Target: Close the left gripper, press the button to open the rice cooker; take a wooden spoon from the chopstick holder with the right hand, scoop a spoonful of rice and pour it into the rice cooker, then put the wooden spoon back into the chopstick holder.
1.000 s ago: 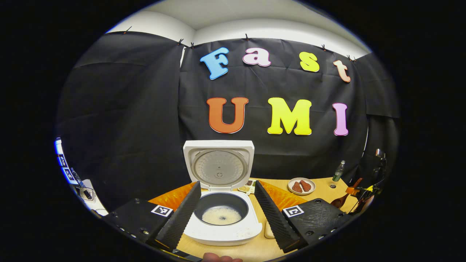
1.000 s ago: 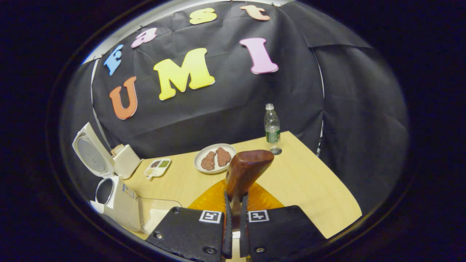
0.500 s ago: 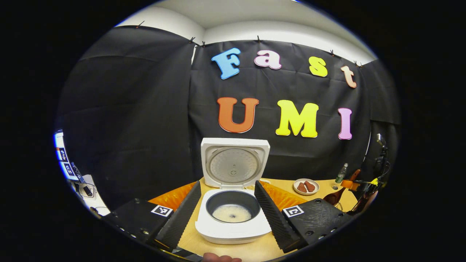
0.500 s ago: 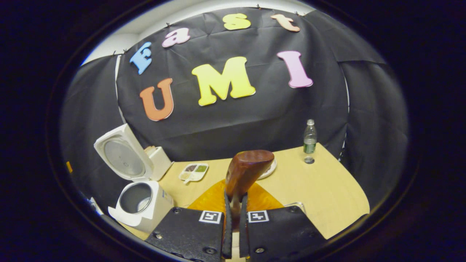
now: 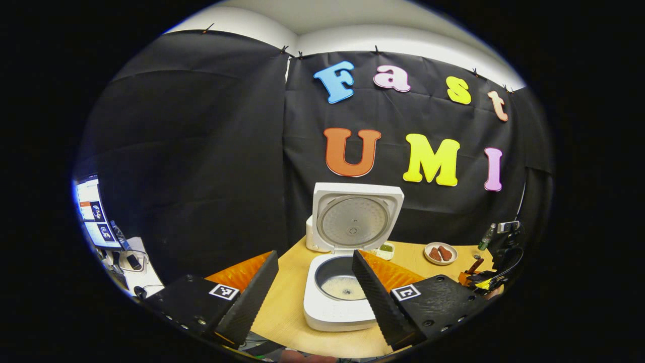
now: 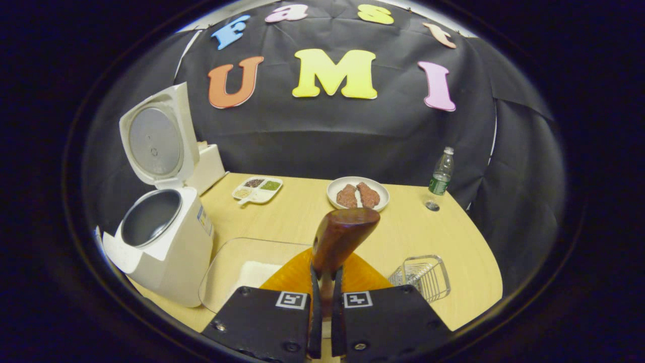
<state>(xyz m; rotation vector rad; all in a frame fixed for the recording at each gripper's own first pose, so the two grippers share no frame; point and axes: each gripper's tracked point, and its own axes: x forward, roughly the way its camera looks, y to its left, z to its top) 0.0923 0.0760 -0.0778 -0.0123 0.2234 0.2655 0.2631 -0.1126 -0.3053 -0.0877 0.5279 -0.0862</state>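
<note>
The white rice cooker [image 5: 336, 315] stands open with its lid [image 5: 356, 222] upright and a thin layer of rice [image 5: 345, 287] in the dark pot. My left gripper [image 5: 315, 258] is open and holds nothing; it hangs in front of the cooker, slightly to its left. My right gripper [image 6: 326, 276] is shut on the handle of the wooden spoon [image 6: 343, 235], whose bowl rises ahead of the fingers. In the right gripper view the cooker [image 6: 166, 252] sits at the left, a clear tub of rice [image 6: 242, 267] lies just ahead, and the wire chopstick holder [image 6: 424, 276] lies to the right.
On the wooden table [image 6: 413, 232] are a plate of meat [image 6: 358, 194], a divided seasoning dish [image 6: 257, 187] and a water bottle [image 6: 441, 174] towards the back. A white box [image 6: 210, 166] stands behind the cooker. A monitor [image 5: 93, 212] glows at the far left.
My left gripper has drawn back and to the left, so the cooker slid right in its view. My right gripper swung with the spoon; the rice tub and wire holder came into sight.
</note>
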